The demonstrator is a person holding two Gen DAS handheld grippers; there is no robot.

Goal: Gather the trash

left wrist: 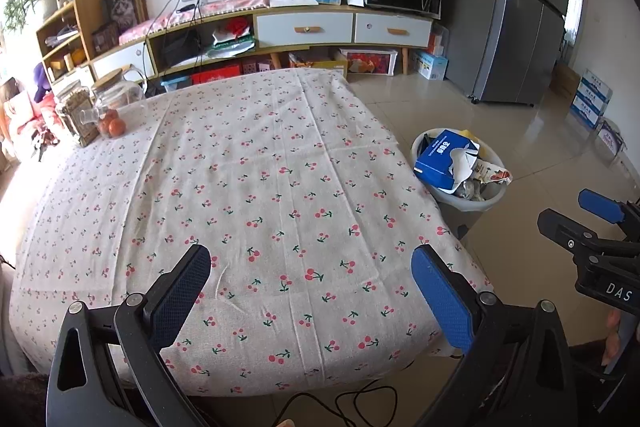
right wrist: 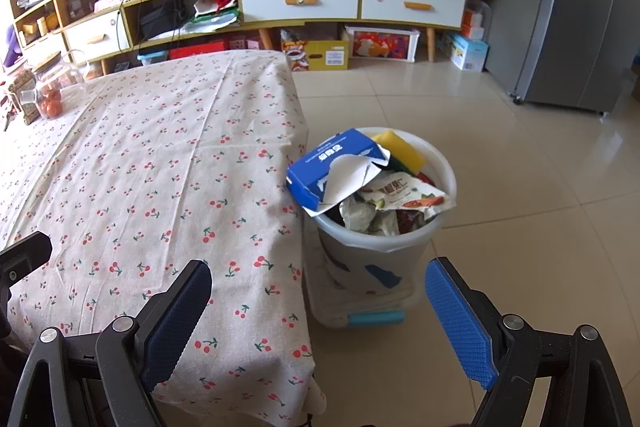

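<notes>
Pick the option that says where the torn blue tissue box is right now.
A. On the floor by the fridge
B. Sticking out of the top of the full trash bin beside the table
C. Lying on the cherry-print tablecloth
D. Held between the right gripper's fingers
B: the torn blue tissue box rests on top of the other rubbish in the trash bin, leaning over its rim toward the table.

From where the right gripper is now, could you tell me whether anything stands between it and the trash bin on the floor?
Nothing visible does. The right gripper is open and empty, and the trash bin stands just beyond it beside the table, already heaped with a blue box and wrappers.
</notes>
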